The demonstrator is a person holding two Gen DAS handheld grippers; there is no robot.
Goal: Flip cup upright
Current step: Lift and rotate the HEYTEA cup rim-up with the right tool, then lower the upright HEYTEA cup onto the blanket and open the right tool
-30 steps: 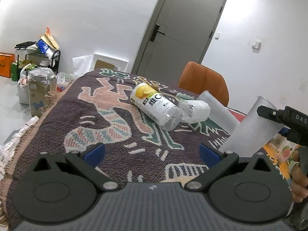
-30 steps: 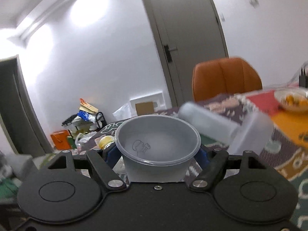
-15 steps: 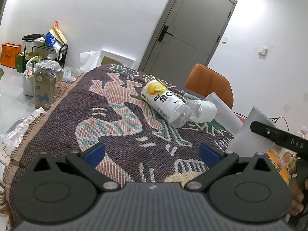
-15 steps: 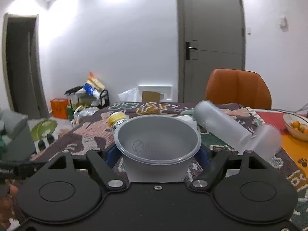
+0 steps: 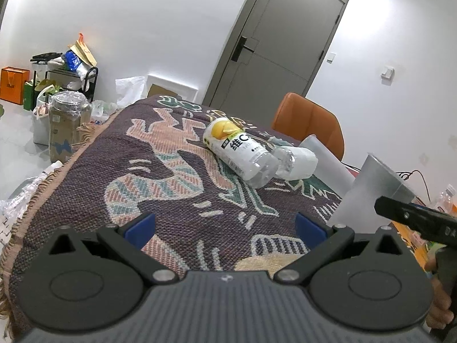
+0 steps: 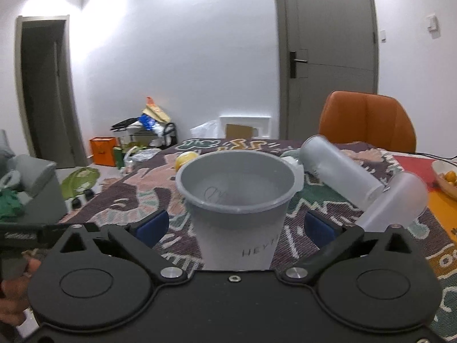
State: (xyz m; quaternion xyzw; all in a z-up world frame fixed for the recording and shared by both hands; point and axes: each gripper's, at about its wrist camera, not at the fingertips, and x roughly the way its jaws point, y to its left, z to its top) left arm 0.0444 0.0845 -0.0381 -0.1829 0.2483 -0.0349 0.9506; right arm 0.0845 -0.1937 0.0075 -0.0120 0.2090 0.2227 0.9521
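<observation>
A frosted grey plastic cup stands mouth up between the fingers of my right gripper. The blue pads stand apart from the cup's sides, so the gripper is open. The same cup shows at the right of the left wrist view, beside the black right gripper body. My left gripper is open and empty, low over the patterned cloth, to the left of the cup.
A lemon drink bottle and a clear bottle lie on the cloth. Two frosted tumblers lie to the right. An orange chair stands behind the table. A fruit bowl is at far right.
The right gripper's fingers have opened away from the cup, which now stands upright on the cloth. The right gripper has tilted and drawn back a little. The left gripper barely moved.
</observation>
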